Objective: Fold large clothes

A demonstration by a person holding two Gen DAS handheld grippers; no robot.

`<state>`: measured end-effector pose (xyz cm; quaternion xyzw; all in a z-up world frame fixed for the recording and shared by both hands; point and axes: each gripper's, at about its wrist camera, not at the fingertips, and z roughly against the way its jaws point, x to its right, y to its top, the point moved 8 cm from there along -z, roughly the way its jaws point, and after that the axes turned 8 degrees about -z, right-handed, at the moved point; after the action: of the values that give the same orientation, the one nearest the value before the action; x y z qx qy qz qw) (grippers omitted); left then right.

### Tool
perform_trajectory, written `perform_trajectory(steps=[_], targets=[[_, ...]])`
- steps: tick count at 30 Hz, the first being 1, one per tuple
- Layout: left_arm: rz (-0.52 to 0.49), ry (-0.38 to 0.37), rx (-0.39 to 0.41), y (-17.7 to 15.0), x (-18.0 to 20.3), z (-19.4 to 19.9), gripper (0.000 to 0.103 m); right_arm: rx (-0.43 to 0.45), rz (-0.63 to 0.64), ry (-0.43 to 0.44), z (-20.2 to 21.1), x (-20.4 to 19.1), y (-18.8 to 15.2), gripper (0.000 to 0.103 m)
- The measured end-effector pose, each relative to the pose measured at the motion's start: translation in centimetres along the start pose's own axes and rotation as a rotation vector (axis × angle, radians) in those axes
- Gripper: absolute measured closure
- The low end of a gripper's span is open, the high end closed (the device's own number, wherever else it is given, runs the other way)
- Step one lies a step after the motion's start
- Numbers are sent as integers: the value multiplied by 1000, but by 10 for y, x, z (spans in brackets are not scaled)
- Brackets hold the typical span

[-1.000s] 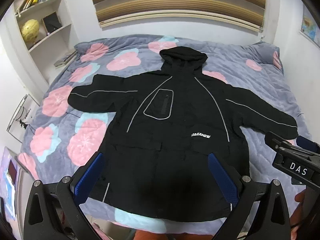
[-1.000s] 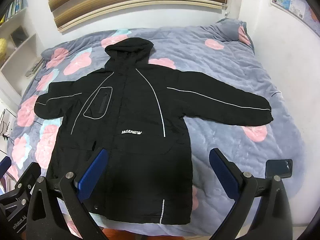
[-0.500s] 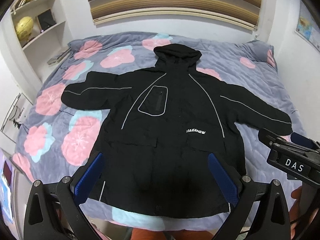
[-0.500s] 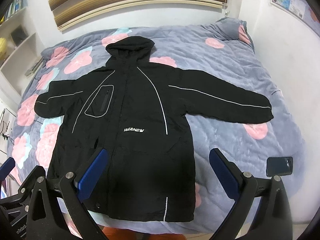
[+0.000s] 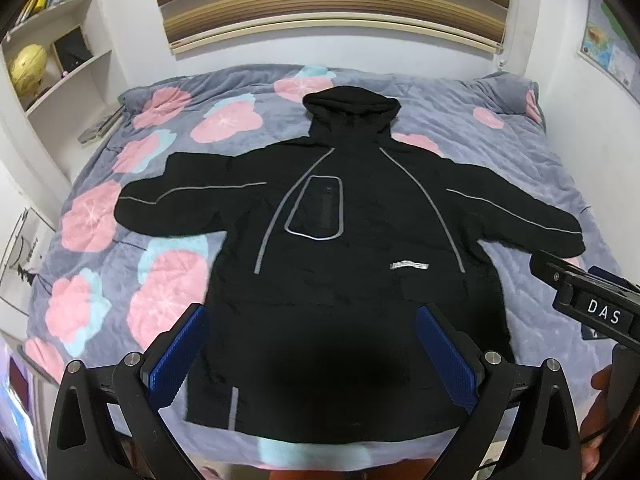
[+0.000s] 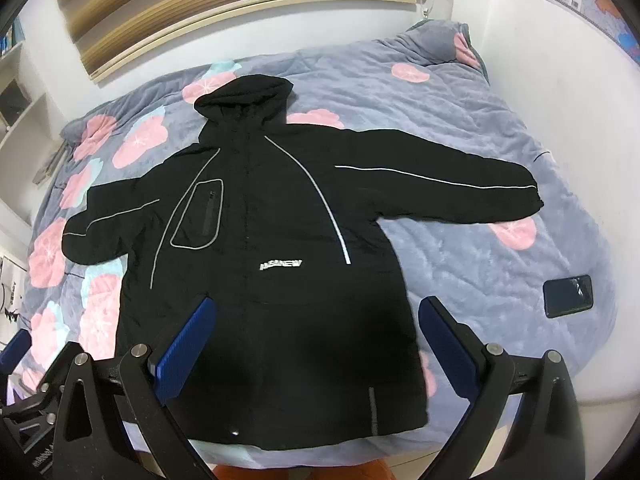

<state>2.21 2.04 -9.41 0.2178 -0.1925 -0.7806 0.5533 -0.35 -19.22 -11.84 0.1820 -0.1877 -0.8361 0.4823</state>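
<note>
A large black hooded jacket (image 5: 352,264) with grey reflective piping lies flat and face up on the bed, hood at the far end, both sleeves spread out sideways; it also shows in the right wrist view (image 6: 272,248). My left gripper (image 5: 314,350) is open and empty, held above the jacket's lower hem. My right gripper (image 6: 316,344) is open and empty, also above the lower part of the jacket. The right gripper's body shows at the right edge of the left wrist view (image 5: 588,304).
The bed has a grey quilt with pink flowers (image 5: 168,296). A dark phone (image 6: 568,296) lies on the quilt right of the jacket. White shelves with a globe (image 5: 28,70) stand at the left. Walls close the far and right sides.
Both grippers have drawn back and risen a little, so the jacket's hem and the bed's near edge show more fully. The jacket has not moved. Both grippers stay open.
</note>
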Motion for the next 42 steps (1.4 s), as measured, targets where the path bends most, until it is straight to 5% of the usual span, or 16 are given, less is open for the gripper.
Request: perform_trajectory(steps=[4,9,16,24,32,42], targets=[[-22,0,19,6,-37,-4,1,7,-10,-49,-10,-20,-4,1],[-111,104,106,24,-75,-8,1,-2,-101,-85,-18,-27,-7,1],[-179,-63,78,32,-75,-53,1,-9,-144,-226,-12,-21,-25,1],[-257,-172,123,54,-41,-58,1,27,-207,-256,-6,3,-12,1],[-269,-116,143,73,-6,-48,1,32,-183,-196,-29,36,46,1],[-279,-120,115,116,112,-71,1,36,-223,-198,-55,183,119,1]])
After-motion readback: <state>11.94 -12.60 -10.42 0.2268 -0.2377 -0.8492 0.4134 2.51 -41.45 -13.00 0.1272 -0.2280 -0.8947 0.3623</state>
